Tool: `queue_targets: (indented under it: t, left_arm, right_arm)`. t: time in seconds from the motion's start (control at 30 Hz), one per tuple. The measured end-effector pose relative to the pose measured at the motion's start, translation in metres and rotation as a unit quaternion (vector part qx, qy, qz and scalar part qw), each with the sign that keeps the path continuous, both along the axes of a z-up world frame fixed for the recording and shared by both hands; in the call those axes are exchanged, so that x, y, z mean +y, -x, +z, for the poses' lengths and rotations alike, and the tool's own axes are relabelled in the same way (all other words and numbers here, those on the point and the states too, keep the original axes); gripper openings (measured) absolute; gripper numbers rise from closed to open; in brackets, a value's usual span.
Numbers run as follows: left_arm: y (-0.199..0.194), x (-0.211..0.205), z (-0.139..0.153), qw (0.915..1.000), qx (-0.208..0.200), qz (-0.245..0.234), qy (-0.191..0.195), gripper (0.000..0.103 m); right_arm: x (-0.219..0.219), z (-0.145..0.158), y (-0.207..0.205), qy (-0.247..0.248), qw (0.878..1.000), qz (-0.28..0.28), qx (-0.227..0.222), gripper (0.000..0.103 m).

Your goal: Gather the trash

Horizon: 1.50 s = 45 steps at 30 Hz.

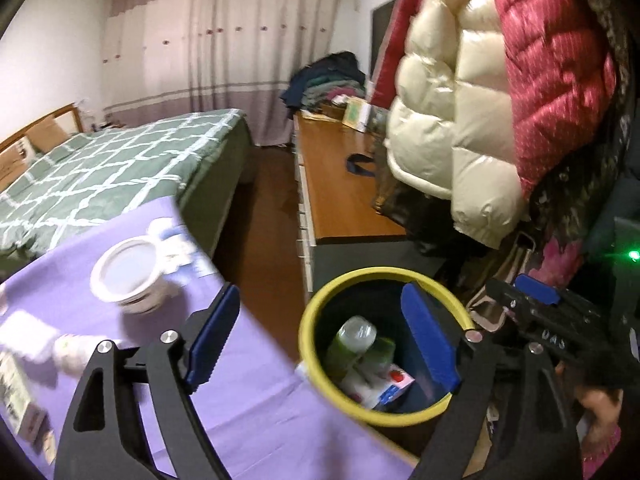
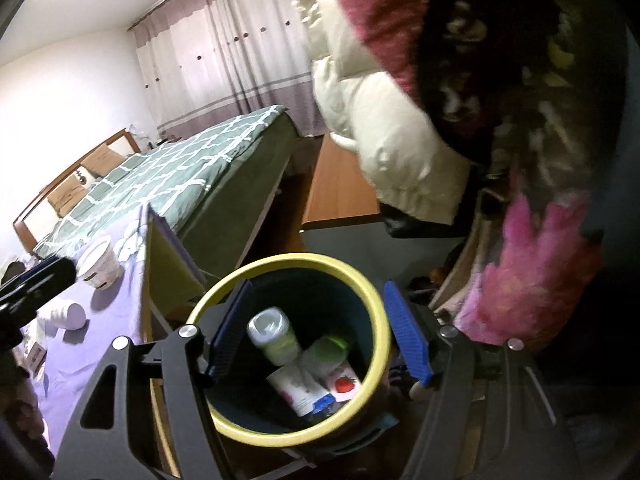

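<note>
Trash bin (image 2: 376,312), round, yellow-rimmed and dark-walled, is seen beside the purple-clothed desk (image 1: 248,392), holding a green plastic bottle (image 2: 276,336) and a strawberry-printed carton (image 2: 344,382). Both the left hand-held gripper (image 1: 320,344) and the right hand-held gripper (image 2: 320,332) are spread wide, empty. A white ribbed cup (image 1: 128,276) is left on the desk.

The bin (image 2: 298,344) stands on the floor just right of the table (image 1: 248,396), bottles (image 2: 276,336) and what seems a carton (image 2: 344,380) inside it, a cup (image 1: 128,276) on the table, the bed (image 1: 120,160) behind.
</note>
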<state>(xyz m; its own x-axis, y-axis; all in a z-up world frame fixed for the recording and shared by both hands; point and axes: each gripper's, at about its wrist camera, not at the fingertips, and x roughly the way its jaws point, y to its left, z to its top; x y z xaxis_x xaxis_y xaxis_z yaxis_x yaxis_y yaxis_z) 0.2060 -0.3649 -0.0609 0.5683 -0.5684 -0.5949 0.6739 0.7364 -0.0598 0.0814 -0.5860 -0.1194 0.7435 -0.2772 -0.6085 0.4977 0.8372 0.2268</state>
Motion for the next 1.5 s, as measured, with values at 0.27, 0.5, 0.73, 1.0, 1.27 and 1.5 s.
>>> queue_targets:
  t: [0.27,0.5,0.73,1.0,1.27,1.5]
  left_arm:
    - [-0.005,0.129,0.005,0.9926,-0.007,0.121,0.011,0.089]
    - [-0.025,0.247,0.002,0.9694,-0.029,0.243,0.011,0.091]
    - [-0.063,0.319,-0.015,0.9503,-0.042,0.308,0.002,0.091]
    - [-0.087,0.35,-0.033,0.9342,-0.051,0.353,0.016,0.091]
    - [-0.085,0.359,-0.042,0.9325,-0.035,0.357,0.043,0.092]
    - [-0.083,0.349,-0.046,0.9391,-0.032,0.34,0.035,0.092]
  right_arm:
    - [0.049,-0.004,-0.038,0.001,0.998,0.064,0.015,0.064]
    - [0.109,0.006,-0.081,0.003,0.991,0.134,0.009,0.064]
    - [0.169,0.02,-0.135,0.026,0.981,0.192,0.018,0.064]
    - [0.215,0.007,-0.194,0.036,0.972,0.228,0.05,0.066]
    - [0.243,-0.013,-0.241,0.056,0.964,0.245,0.085,0.084]
    - [0.245,-0.027,-0.273,0.061,0.966,0.222,0.115,0.085]
